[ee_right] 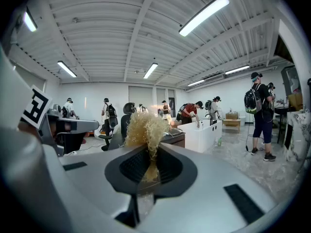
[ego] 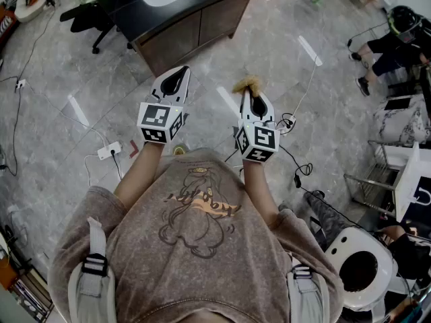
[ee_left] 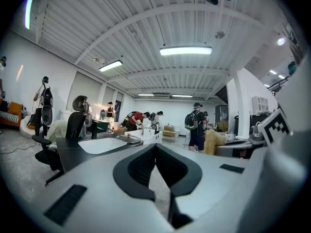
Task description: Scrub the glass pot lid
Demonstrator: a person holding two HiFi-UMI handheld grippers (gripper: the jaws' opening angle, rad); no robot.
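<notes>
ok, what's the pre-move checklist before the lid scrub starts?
1. Scrubber held: ok. The right tool is shut on the tan fibrous scrubber.
2. Left tool free: ok. It is shut with nothing between its jaws.
3. Glass pot lid located: cannot tell. A round thing lies on the counter and may be it.
4. Tools at the work surface: not ok. Both are raised over the floor, short of the counter.
5. Footing: not ok. A power strip and cables lie on the floor ahead.

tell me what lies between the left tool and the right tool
Nothing: the head view shows only bare grey floor between the left tool and the right tool, which grips a scrubber.
</notes>
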